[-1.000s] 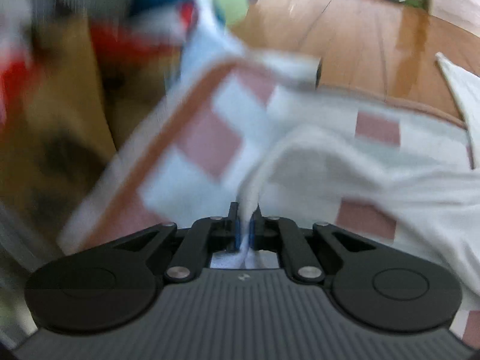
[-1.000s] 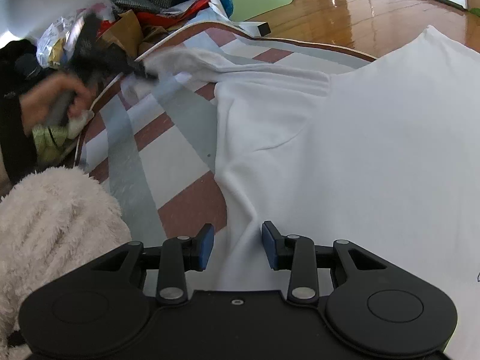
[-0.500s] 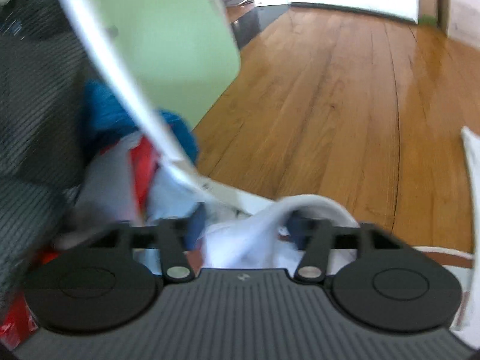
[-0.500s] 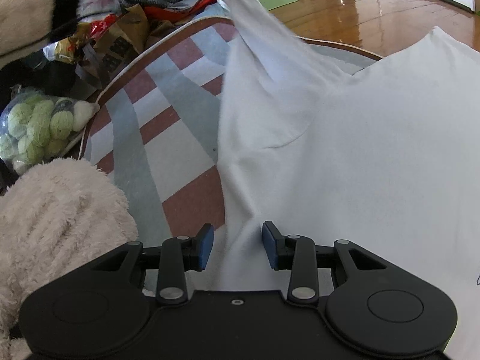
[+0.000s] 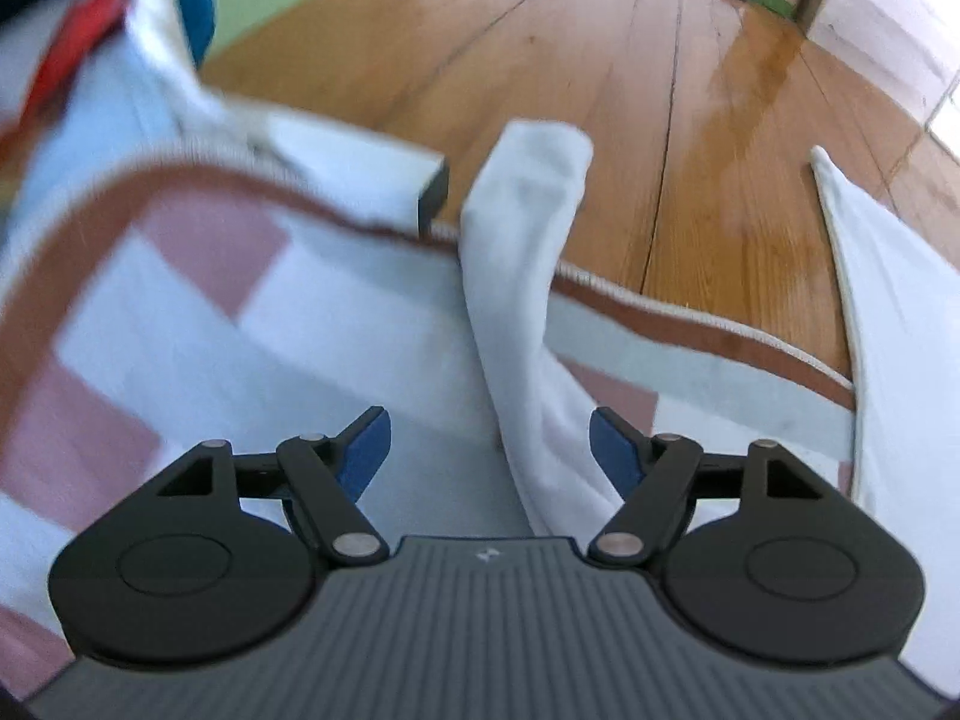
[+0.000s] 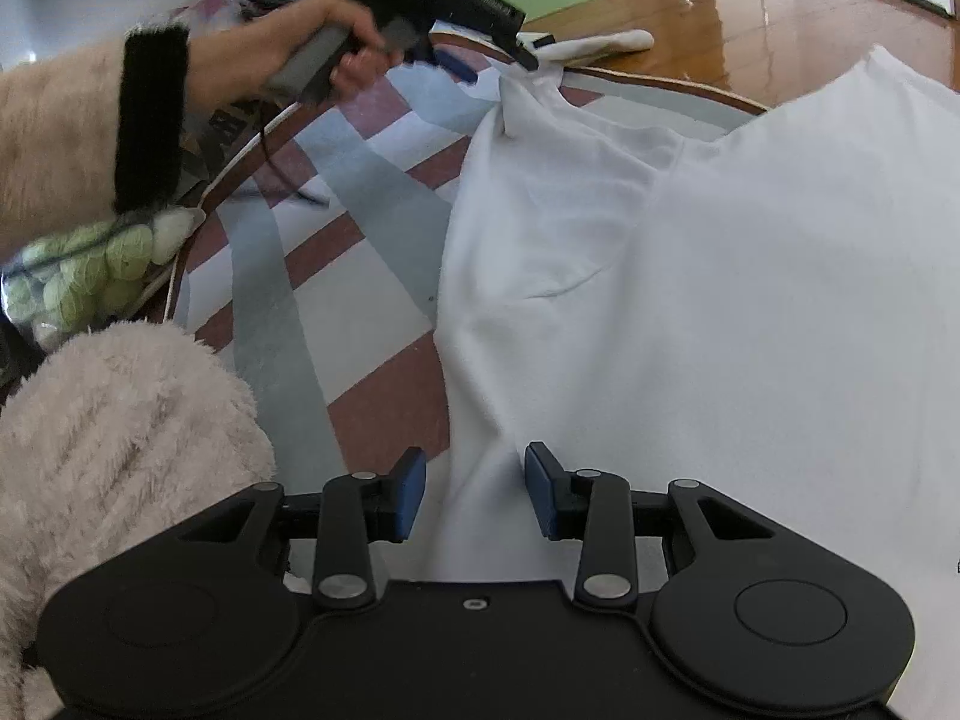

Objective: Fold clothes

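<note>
White shirt (image 6: 720,276) spread on checked rug (image 6: 360,276), sleeve (image 5: 528,276) stretched over rug edge onto wood floor (image 5: 660,90). Left gripper (image 5: 489,444) jaws opening, sleeve between pads, unpinched. Right gripper (image 6: 474,495) parted, astride shirt edge, no squeeze visible.

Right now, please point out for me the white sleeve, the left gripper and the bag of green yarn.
white sleeve (image 5: 528,228), left wrist view, mid-length.
left gripper (image 6: 501,63), right wrist view, between its fingertips.
bag of green yarn (image 6: 84,276), right wrist view, on the balls.

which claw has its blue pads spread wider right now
The left claw: its pads are opening wide around the white sleeve. The right claw has a narrower gap.
</note>
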The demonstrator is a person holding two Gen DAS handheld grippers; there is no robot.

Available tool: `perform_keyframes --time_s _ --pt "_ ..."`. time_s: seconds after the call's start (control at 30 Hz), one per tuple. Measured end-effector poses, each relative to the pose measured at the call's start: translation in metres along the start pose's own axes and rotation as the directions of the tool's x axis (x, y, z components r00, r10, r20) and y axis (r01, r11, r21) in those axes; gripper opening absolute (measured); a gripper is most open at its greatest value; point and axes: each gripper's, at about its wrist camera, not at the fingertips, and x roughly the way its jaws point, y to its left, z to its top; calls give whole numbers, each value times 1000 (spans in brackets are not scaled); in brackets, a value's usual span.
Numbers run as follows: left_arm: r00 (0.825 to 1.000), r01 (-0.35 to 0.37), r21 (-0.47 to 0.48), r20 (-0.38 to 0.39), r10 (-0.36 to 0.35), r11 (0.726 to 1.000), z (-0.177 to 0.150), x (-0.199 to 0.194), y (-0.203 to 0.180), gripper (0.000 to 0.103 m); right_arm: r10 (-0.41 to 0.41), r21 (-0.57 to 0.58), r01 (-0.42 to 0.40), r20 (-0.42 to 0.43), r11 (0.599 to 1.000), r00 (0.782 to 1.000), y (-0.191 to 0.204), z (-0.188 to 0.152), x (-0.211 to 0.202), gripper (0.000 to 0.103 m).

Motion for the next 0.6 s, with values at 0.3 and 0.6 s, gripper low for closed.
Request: perform_keyframes --time_s 0.3,0.6 --pt "998 -41 355 57 22 934 -12 -3 -83 9 146 214 -173 138 961 980 -22 23 -18 47" --pt "962 247 335 -197 -189 909 -65 -7 -180 47 106 256 -133 116 958 988 -34 52 9 48"
